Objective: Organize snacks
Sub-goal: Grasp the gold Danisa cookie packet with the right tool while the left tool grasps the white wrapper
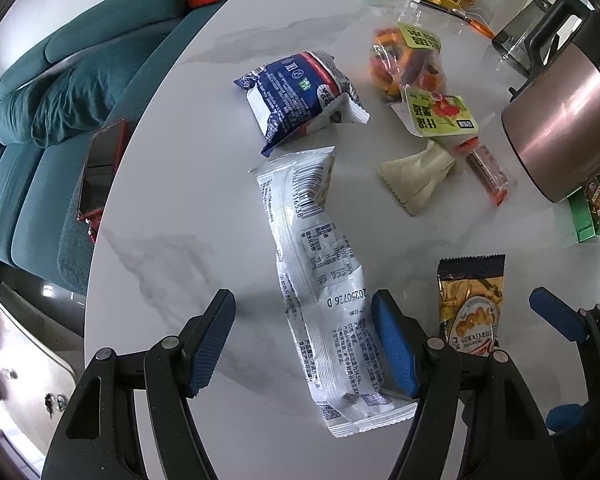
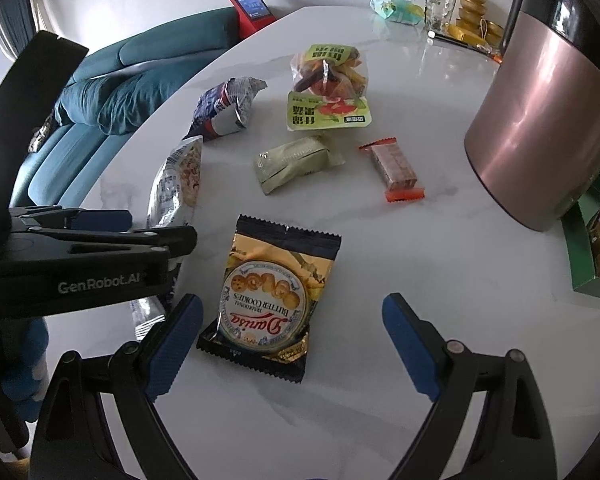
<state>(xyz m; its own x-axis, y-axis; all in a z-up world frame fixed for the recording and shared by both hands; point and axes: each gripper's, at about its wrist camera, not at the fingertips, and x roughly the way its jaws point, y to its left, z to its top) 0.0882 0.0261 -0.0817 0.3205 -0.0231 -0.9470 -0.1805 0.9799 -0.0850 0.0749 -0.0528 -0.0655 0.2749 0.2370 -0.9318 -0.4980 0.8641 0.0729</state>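
The left gripper (image 1: 304, 344) hangs over the marble table (image 1: 172, 200), its jaws spread around the near end of a long white snack packet (image 1: 320, 280), the right pad just touching the wrapper. The right gripper (image 2: 292, 336) straddles a butter cookie packet (image 2: 272, 292) with its jaws wide apart. Both packets lie flat near the table's near edge, side by side.

I see a white grey-veined marble table (image 2: 380, 264), a white long packet (image 1: 324, 280) with black print, a black-and-gold cookie packet (image 2: 268, 292), a blue-and-white bag (image 1: 300, 96), a pale green sachet (image 2: 296, 160), a rose-gold kettle (image 2: 540, 120) and a teal sofa (image 1: 40, 120).
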